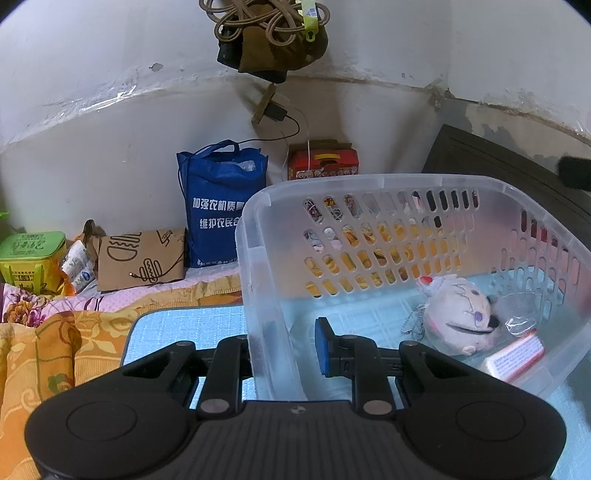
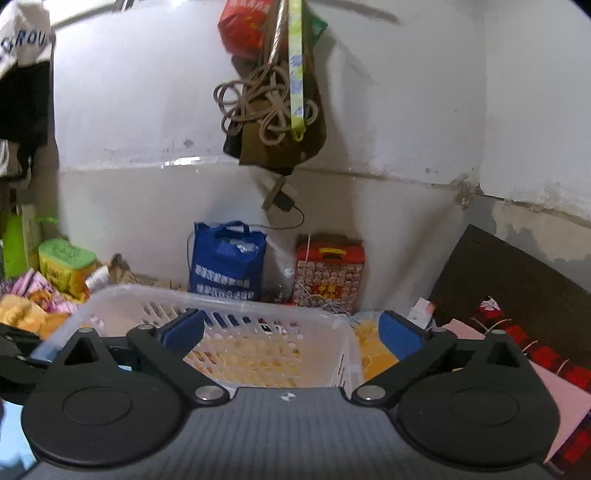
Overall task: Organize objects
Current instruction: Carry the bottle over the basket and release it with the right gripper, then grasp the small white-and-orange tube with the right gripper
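A translucent white basket with slotted walls stands on a light blue mat. Inside it lie a pale plush toy in clear wrap, a small white and red box and a clear plastic piece. My left gripper is shut on the basket's near left wall, one finger outside it and the blue pad inside. In the right wrist view my right gripper hangs open and wide above the same basket, with nothing between its fingers.
Against the back wall stand a blue tote bag, a red patterned box, a brown paper bag and a green box. A rope bundle hangs above. A dark board leans at the right, and an orange blanket lies at the left.
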`<action>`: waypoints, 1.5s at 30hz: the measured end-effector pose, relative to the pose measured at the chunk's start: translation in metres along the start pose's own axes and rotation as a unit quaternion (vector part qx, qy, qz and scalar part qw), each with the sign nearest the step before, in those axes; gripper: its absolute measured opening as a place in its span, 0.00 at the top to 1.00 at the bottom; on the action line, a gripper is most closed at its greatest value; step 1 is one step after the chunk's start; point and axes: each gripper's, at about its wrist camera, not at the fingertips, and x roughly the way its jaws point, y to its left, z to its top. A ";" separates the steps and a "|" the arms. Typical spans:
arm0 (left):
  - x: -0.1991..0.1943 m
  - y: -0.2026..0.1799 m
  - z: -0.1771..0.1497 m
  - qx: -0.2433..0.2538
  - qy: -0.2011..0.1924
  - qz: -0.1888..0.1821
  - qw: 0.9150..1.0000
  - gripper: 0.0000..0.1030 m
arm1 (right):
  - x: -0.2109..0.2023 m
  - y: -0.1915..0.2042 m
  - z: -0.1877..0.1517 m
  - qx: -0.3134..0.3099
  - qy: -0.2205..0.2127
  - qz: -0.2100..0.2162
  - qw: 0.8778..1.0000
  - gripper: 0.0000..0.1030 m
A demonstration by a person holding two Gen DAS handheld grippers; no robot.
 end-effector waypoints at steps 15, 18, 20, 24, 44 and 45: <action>-0.001 -0.002 -0.001 0.004 -0.002 0.000 1.000 0.75 | -0.094 0.002 -0.086 0.066 -0.074 0.049 0.994 0.00; -0.001 -0.002 -0.001 0.005 -0.003 0.001 1.000 0.75 | -0.097 0.018 -0.122 0.058 -0.059 0.038 0.996 0.00; -0.001 -0.003 -0.001 0.004 -0.003 0.001 1.000 0.75 | -0.098 0.025 -0.141 0.067 -0.055 0.037 0.996 0.00; -0.001 -0.003 -0.001 0.005 -0.003 0.001 1.000 0.75 | -0.099 0.035 -0.163 0.100 -0.050 0.029 0.993 0.00; -0.002 -0.003 0.000 0.007 -0.004 0.003 1.000 0.74 | -0.103 0.103 -0.216 0.078 -0.023 0.030 0.996 0.39; -0.002 -0.002 -0.001 0.007 -0.004 0.003 1.000 0.74 | -0.103 0.107 -0.218 0.071 -0.027 0.032 0.997 0.43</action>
